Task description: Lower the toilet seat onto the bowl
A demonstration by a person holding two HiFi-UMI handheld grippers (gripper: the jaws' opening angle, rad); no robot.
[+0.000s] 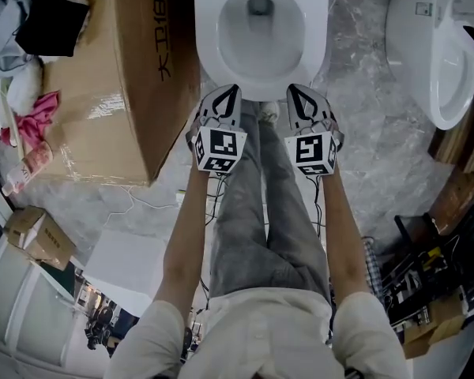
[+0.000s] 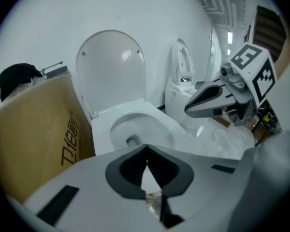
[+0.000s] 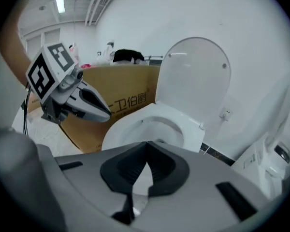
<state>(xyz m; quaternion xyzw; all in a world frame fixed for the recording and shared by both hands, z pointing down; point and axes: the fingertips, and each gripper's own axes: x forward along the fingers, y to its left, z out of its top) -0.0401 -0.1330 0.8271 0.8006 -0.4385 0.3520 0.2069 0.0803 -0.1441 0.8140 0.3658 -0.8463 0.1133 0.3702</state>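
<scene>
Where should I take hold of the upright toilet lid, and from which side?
Grip the lid near its rounded top edge, coming from the front over the bowl. It stands upright close to the wall, hinged at the bottom, so the top rim is probably the easiest thin edge to pinch.

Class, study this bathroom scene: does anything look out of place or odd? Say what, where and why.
A big cardboard box stands right beside the toilet, with a pink cloth heaped next to it: storage clutter, odd in a bathroom. A second toilet stands close by on the other side.
</scene>
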